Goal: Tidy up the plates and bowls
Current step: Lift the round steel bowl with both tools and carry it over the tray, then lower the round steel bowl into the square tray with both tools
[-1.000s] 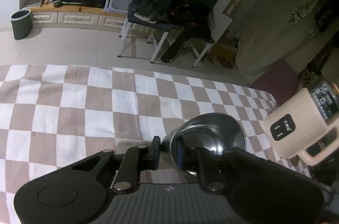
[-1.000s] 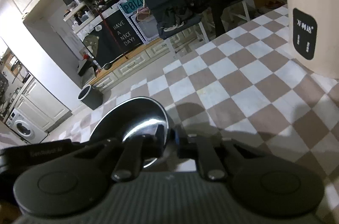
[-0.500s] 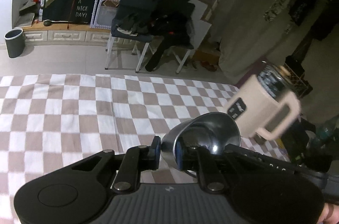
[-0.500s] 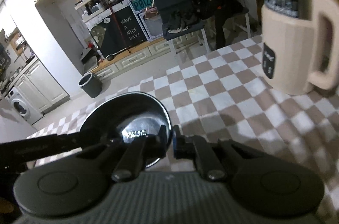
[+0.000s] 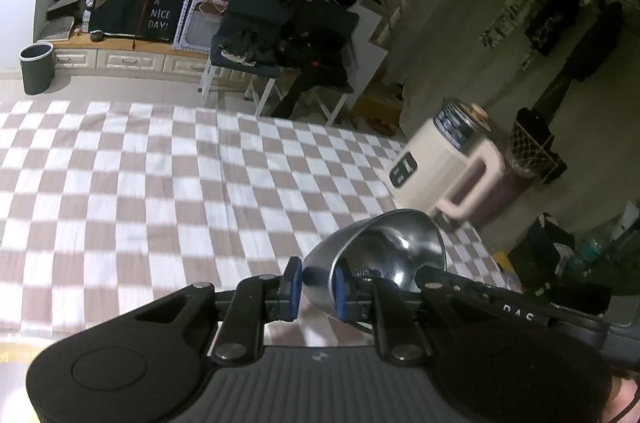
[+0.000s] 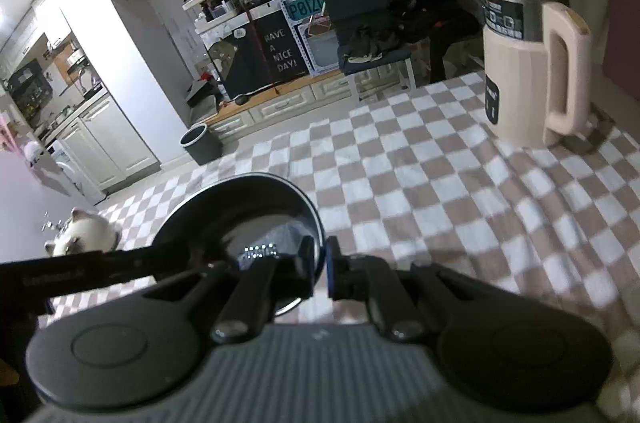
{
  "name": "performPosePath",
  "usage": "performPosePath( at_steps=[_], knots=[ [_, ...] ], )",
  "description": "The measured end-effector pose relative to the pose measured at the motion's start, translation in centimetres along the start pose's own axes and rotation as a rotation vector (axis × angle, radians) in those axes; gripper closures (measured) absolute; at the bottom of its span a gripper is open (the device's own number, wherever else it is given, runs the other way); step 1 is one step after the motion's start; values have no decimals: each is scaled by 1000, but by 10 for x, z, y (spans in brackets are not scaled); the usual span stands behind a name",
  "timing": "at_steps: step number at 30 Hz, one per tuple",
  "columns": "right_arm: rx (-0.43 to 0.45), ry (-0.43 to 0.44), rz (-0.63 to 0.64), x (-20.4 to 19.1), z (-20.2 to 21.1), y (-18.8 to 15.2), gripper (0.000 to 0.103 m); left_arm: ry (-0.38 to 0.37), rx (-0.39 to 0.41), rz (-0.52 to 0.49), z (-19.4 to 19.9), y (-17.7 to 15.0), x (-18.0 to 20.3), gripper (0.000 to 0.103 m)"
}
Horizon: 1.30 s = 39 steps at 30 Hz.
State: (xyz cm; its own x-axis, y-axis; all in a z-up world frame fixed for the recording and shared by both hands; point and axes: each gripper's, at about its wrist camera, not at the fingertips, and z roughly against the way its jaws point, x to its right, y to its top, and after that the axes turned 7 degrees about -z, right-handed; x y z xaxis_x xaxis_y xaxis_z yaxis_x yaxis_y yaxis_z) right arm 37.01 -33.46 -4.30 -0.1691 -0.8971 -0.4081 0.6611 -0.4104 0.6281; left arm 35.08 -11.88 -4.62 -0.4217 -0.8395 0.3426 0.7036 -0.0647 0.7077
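One shiny steel bowl point(image 5: 384, 251) hangs tilted above the checkered tablecloth point(image 5: 160, 183), held from both sides. My left gripper point(image 5: 316, 283) is shut on the bowl's left wall, one blue pad outside and one inside. In the right wrist view the same bowl point(image 6: 240, 219) sits left of centre, and my right gripper point(image 6: 320, 263) is shut on its right rim. The other gripper's black body shows at the bowl's far side in each view. No plates are in sight.
A beige electric jug point(image 6: 520, 71) with a handle stands on the cloth's right side, also the jug point(image 5: 440, 167) near the table's far right corner. A white rounded thing point(image 6: 80, 235) sits at the left edge. Beyond the table: a chair with clothes point(image 5: 260, 55) and a grey bin point(image 6: 200, 143).
Both grippers have risen with the bowl between them and drawn back from the jug, which now looks smaller and farther off. More of the cloth shows beneath the bowl.
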Motion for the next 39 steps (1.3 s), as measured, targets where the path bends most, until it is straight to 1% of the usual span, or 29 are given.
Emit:
performPosePath(
  at_steps=[5,8,12,14,17,22,24,25,29,34,39],
  knots=[
    [-4,-2,69,2,17,-21,96,-11,-25,27,15,-33,6,86],
    [-24,-10,62,8,21,-27,96,-20,-43,31,18,-48,11,85],
    [-31,-32,41,12,26,-32,96,-40,-62,38,15,-65,17,85],
    [-43,-62,53,8,34,-42,96,-45,-86,54,11,-75,17,85],
    [-70,-92,65,9,31,-49,96,-47,-126,85,3,-86,15,85],
    [-92,-125,85,10,23,-50,96,-36,-173,69,-7,-97,21,85],
    [-100,-130,91,9,21,-51,96,-39,-192,68,-11,-102,22,79],
    [-105,-130,97,9,20,-51,95,-40,-198,69,-12,-103,22,79],
    [-131,-149,121,8,14,-56,95,-33,-229,59,-18,-109,24,78],
    [-155,-168,126,11,8,-55,95,-50,-256,83,-26,-113,22,78],
    [-177,-197,142,11,-1,-56,94,-52,-275,89,-32,-115,24,78]
  ],
)
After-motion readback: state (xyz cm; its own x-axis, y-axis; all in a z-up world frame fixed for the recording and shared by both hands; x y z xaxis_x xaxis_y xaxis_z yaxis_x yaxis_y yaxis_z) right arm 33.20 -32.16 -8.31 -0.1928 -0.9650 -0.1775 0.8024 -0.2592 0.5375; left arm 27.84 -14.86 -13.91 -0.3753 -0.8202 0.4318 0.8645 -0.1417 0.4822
